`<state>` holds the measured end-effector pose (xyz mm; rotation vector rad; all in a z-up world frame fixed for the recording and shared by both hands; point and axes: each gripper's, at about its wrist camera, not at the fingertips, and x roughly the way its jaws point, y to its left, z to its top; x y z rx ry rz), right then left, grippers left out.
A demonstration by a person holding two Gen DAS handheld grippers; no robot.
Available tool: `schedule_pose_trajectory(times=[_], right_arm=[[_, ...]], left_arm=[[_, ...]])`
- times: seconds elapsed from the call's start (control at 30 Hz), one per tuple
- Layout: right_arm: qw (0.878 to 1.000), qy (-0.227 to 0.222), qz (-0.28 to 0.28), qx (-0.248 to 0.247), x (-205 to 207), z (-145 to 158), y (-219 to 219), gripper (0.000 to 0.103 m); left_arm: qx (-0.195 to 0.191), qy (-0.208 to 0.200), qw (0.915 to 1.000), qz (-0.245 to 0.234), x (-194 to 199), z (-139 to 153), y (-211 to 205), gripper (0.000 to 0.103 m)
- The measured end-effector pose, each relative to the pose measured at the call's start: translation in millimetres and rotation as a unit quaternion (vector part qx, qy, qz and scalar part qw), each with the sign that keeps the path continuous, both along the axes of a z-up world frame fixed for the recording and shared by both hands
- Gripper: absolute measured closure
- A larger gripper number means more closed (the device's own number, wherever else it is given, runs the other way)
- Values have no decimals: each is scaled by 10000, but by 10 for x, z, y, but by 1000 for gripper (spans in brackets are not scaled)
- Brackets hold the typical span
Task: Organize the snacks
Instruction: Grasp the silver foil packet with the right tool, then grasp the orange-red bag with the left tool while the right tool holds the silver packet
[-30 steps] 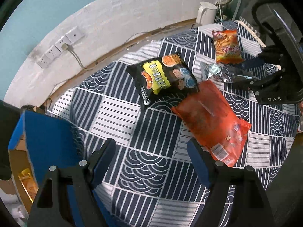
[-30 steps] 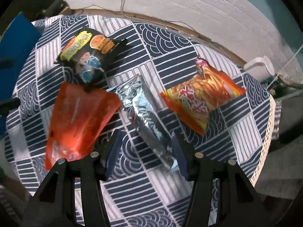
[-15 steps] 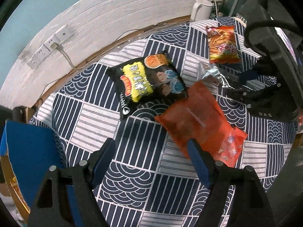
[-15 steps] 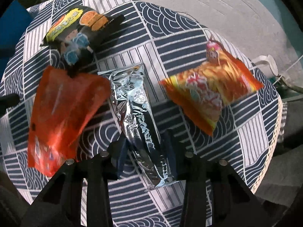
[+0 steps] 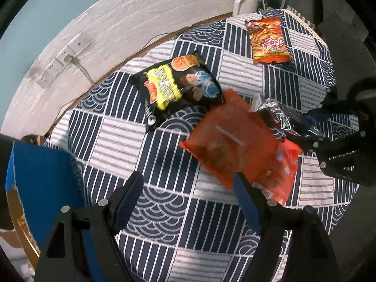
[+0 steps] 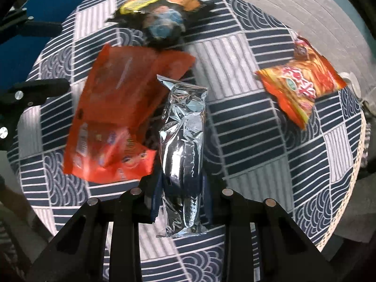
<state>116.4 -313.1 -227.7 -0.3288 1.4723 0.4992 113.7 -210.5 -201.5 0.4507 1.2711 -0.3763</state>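
Note:
My right gripper (image 6: 182,188) is shut on a silver foil snack pack (image 6: 183,141), gripping its near half; the pack also shows in the left wrist view (image 5: 275,115). A large orange bag (image 6: 117,110) lies just left of it and shows in the left wrist view (image 5: 237,148). A black and yellow bag (image 5: 176,87) lies at the table's far side. An orange-red chips bag (image 5: 268,41) lies at the far right. My left gripper (image 5: 188,197) is open and empty above the tablecloth, its right finger over the orange bag's near edge.
A round table with a navy and white patterned cloth (image 5: 164,223) holds the snacks. A blue-sided cardboard box (image 5: 44,176) stands at the table's left. A white kettle (image 5: 243,2) sits behind the table by the white wall with sockets (image 5: 58,63).
My right gripper has closed in on the silver pack and shut on it. My left gripper has moved right, away from the blue box and toward the orange bag.

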Motion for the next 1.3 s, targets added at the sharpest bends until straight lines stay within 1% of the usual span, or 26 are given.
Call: schedule_pose_trajectory(times=[0.13, 0.23, 0.3, 0.47, 0.53, 0.63, 0.73, 0.77, 0.8, 0.87, 1.0, 1.03, 1.07, 1.1, 1.13, 1.2, 1.3], right_arm=[[9998, 49, -7, 184, -51, 38, 27, 75], [10000, 29, -5, 15, -108, 23, 23, 75], [9999, 6, -67, -80, -209, -13, -6, 75], [9992, -64, -373, -135, -203, -9, -396, 75], [9988, -97, -438, -201, -174, -53, -575, 75], [9982, -173, -505, -260, -155, -104, -820, 75], [9974, -168, -610, -337, -184, -151, -981, 75], [9974, -168, -617, -325, -190, -180, -1055, 75], [9974, -167, -623, -320, -203, -192, -1135, 75], [9976, -181, -609, -284, -221, -199, -1182, 75], [9977, -207, -601, -230, -358, -264, -1328, 74], [9977, -205, -604, -226, -279, -228, -1373, 73], [9977, -199, -602, -226, -299, -252, -1422, 72], [9977, -196, -601, -243, -252, -248, -1246, 71], [9977, -204, -602, -248, -261, -246, -1227, 70], [9976, -217, -616, -238, -255, -219, -1192, 69], [9974, -242, -653, -202, -218, -220, -1231, 69]], left_arm=[[50, -52, 10000, 26, -53, 53, 42, 23], [34, -18, 9999, 109, -81, 36, 63, 22], [13, 99, 9997, 226, -86, -4, 46, 22], [-294, 417, 9967, 635, -43, -59, -54, 22], [-429, 537, 9943, 809, -11, -79, -96, 22], [-692, 772, 9885, 1103, 52, -118, -154, 22], [-939, 951, 9794, 1514, 118, -158, -170, 22], [-1016, 1020, 9752, 1680, 142, -181, -173, 22], [-1048, 1059, 9726, 1785, 160, -201, -180, 22], [-1059, 1102, 9689, 1945, 188, -243, -197, 22], [-932, 1115, 9657, 2152, 234, -348, -272, 22], [-919, 1128, 9650, 2182, 240, -371, -295, 22], [-929, 1157, 9645, 2184, 249, -390, -315, 22], [-942, 1174, 9643, 2181, 237, -408, -331, 22], [-927, 1185, 9645, 2172, 241, -427, -354, 21], [-831, 1155, 9666, 2132, 235, -470, -397, 17], [-662, 1079, 9717, 1994, 233, -544, -486, 16]])
